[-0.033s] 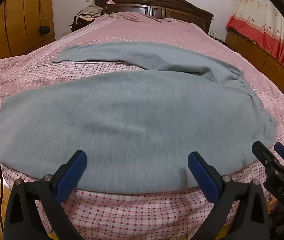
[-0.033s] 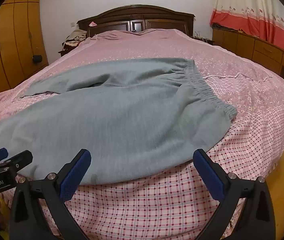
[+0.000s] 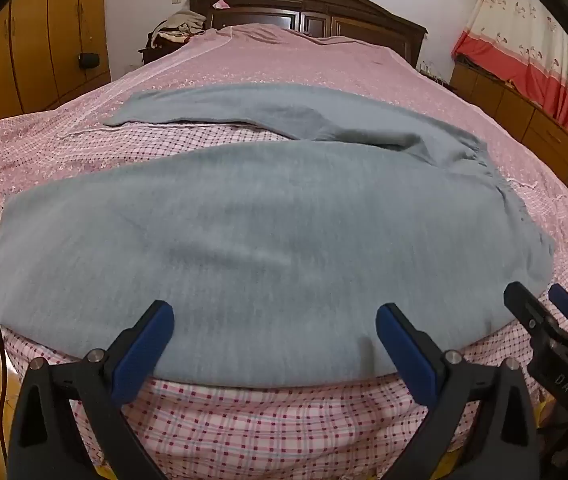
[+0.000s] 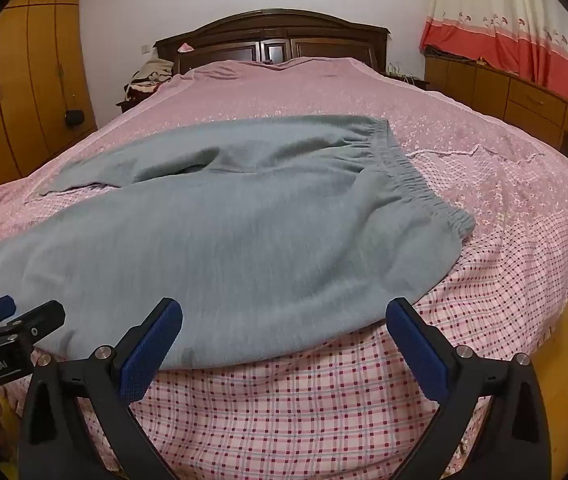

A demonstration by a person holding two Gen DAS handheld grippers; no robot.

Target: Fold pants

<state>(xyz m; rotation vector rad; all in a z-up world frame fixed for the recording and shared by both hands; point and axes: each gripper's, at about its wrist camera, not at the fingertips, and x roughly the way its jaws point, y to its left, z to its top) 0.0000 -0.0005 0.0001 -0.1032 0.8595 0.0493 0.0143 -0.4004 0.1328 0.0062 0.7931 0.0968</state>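
Grey pants blurred near the bed edge; the far leg's cuff at 10 o'clock is indistinct. Left gripper and right gripper both gape wide, holding nothing, above the hem.

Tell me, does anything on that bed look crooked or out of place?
Slightly. The grey pants lie sideways on the bed, waistband to the right, and the two legs splay apart instead of lying together. A rumpled bedding edge sits beyond the waistband. Nothing looks spilled or damaged.
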